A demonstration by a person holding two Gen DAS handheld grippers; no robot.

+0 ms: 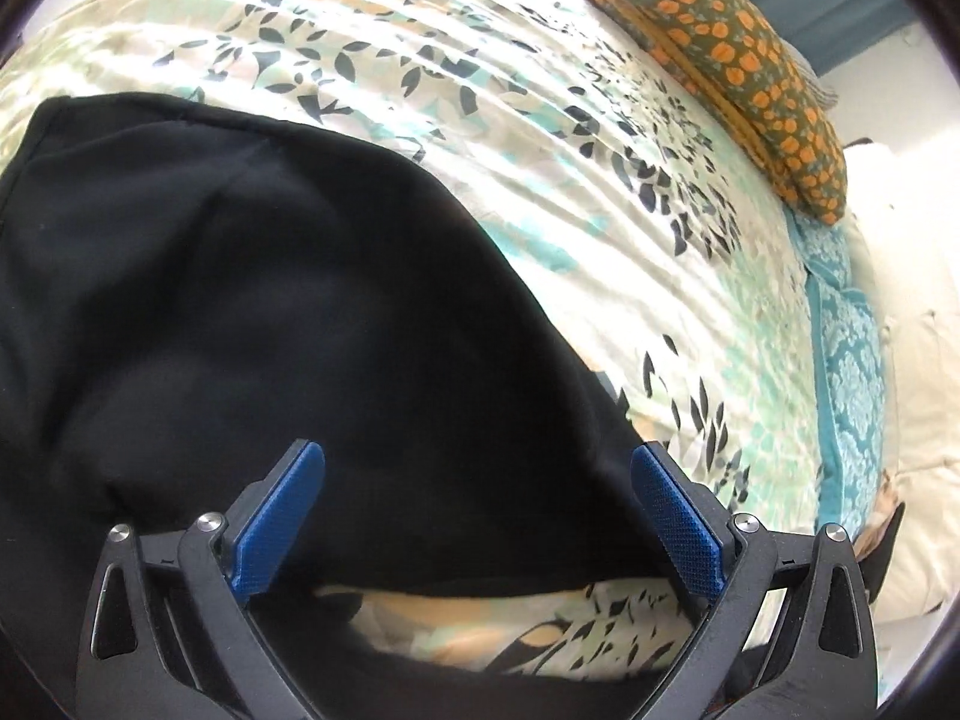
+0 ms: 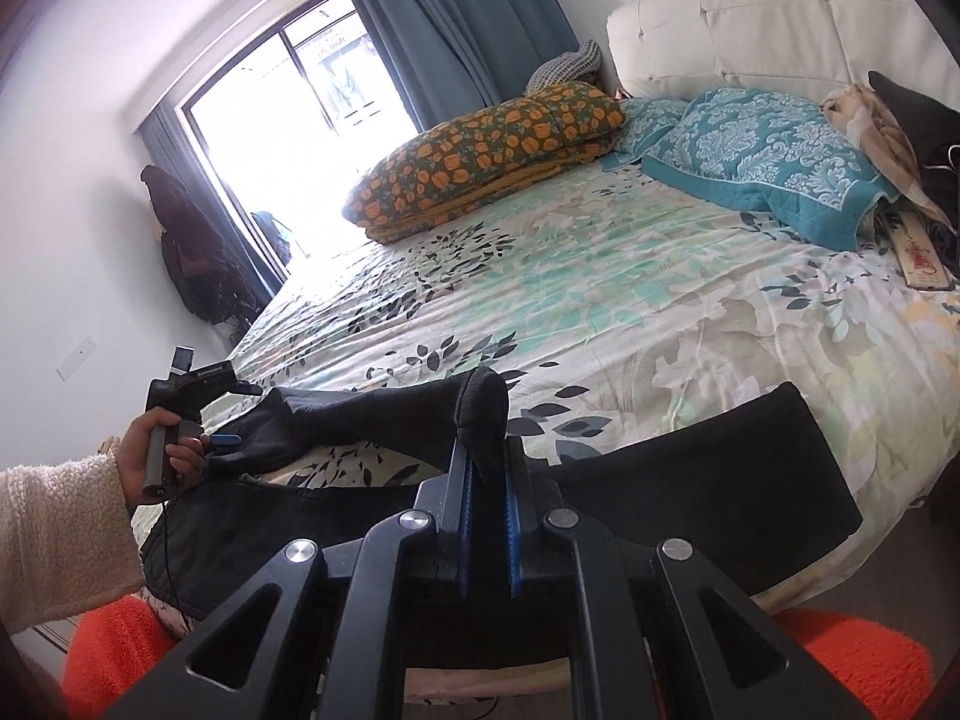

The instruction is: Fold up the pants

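Item: right claw (image 2: 487, 468), narrow, pinching a raised fold of the black pants (image 2: 690, 480); we hold it just above the bed (image 2: 600, 276).

Item: left claw (image 1: 477, 516), spread wide, gripping nothing; pants (image 1: 270, 312) directly ahead, flat on the sheet.

Item: orange-flowered quilt (image 2: 480, 162) and teal pillows (image 2: 762, 150), well beyond.

Risk, we judge: thin pinch may slip; single-sided lift may skew the fold.

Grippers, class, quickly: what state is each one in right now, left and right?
Left gripper: jaws open, above the black pants, gripping nothing.
Right gripper: jaws closed on a fold of the black pants.
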